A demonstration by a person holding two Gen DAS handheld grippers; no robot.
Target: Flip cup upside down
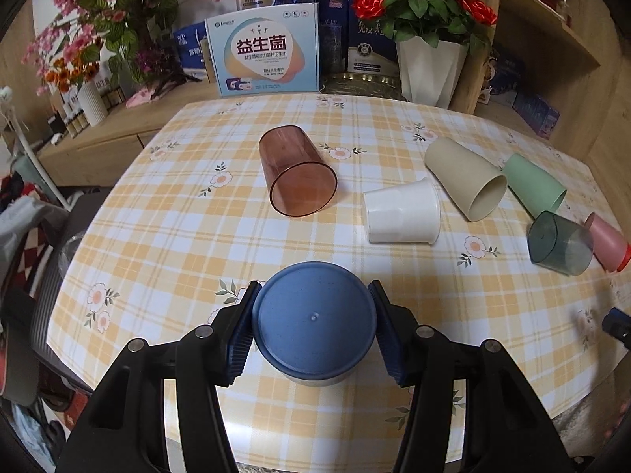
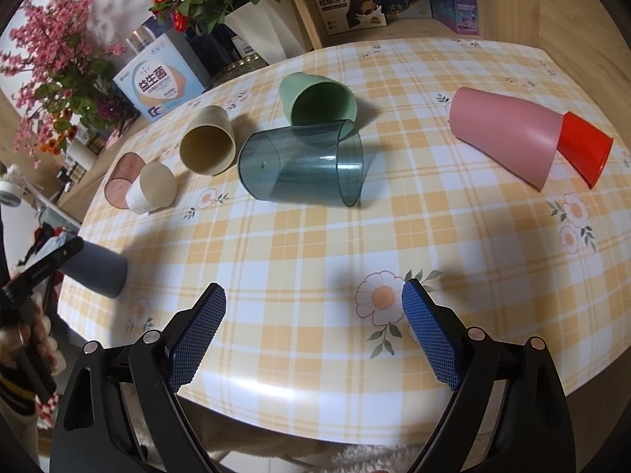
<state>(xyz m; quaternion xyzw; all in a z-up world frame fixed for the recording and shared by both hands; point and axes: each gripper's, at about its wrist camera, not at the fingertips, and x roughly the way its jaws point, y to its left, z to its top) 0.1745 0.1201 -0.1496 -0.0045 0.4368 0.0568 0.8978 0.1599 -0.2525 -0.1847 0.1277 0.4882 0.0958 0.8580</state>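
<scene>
The left gripper (image 1: 314, 329) fingers clamp the blue cup (image 1: 314, 321) by its sides near the worktop (image 1: 165, 244) front edge. Its flat base faces the camera, its long axis apparently tilted, mouth away. The right gripper (image 2: 314, 297) fingers are spread, holding nothing.

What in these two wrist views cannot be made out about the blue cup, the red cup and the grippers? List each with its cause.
- Blue cup mouth: left wrist view shows only its base; in the right wrist view the left gripper covers part.
- Red cup: partly behind the pink cup; a sliver at the left view's edge.
- Right gripper: a blurred edge scrap in the left view.
</scene>
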